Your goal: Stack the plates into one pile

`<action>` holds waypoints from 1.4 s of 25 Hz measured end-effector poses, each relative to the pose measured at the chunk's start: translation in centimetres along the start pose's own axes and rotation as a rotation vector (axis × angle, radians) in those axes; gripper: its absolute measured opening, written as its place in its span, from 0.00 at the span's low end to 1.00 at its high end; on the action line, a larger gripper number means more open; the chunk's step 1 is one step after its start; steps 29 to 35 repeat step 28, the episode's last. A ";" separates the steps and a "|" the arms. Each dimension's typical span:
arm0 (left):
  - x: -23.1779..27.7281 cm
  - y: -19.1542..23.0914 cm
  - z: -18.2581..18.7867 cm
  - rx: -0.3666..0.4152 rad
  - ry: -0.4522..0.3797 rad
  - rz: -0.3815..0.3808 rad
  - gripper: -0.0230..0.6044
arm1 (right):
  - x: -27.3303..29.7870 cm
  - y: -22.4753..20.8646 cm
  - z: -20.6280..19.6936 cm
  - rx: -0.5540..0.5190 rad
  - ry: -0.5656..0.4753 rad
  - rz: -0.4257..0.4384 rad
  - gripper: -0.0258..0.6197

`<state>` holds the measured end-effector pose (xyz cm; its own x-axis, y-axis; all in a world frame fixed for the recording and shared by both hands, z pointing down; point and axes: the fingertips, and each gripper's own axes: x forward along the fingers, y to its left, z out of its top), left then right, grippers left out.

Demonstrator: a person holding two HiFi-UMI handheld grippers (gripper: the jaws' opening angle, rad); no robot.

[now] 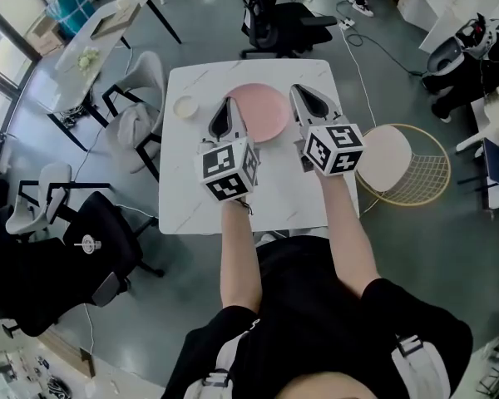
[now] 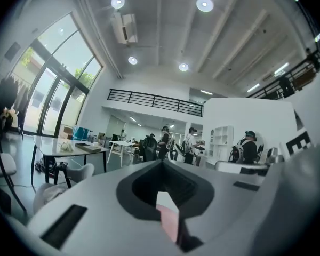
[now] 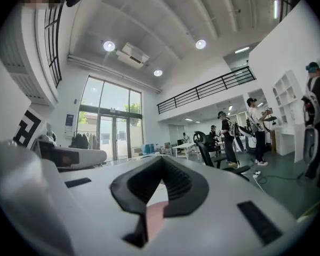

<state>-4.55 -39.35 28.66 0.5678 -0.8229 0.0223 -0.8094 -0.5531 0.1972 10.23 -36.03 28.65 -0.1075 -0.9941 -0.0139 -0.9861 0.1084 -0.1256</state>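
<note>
A large pink plate [image 1: 262,110] lies on the white marble table [image 1: 270,198], toward its far side. A small cream plate [image 1: 185,106] sits apart from it at the far left. My left gripper [image 1: 230,100] hangs above the pink plate's left rim, shut and empty. My right gripper [image 1: 297,90] hovers over the plate's right rim, also shut with nothing in it. In the left gripper view the gripper [image 2: 162,163] points level across the room, and a strip of pink plate [image 2: 170,221] shows below the jaws. The right gripper view shows the same for that gripper [image 3: 162,159] and plate [image 3: 154,217].
A gold wire basket [image 1: 420,177] with a pale round top stands right of the table. A black office chair [image 1: 274,19] is behind the table, and a white chair [image 1: 141,98] and black chair [image 1: 75,256] are on the left. Other people stand far across the room.
</note>
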 end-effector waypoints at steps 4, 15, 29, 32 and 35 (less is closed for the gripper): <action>-0.1 0.1 -0.9 0.023 0.010 -0.002 0.06 | -0.7 -0.5 -0.5 -0.037 0.011 -0.020 0.05; -0.4 0.1 -2.1 -0.002 0.012 -0.004 0.06 | -1.2 0.0 -0.9 -0.067 0.015 0.039 0.05; -0.9 1.0 -3.0 0.009 0.017 0.008 0.06 | -0.8 2.0 -1.8 -0.135 0.017 0.128 0.05; -0.9 1.0 -3.0 0.009 0.017 0.008 0.06 | -0.8 2.0 -1.8 -0.135 0.017 0.128 0.05; -0.9 1.0 -3.0 0.009 0.017 0.008 0.06 | -0.8 2.0 -1.8 -0.135 0.017 0.128 0.05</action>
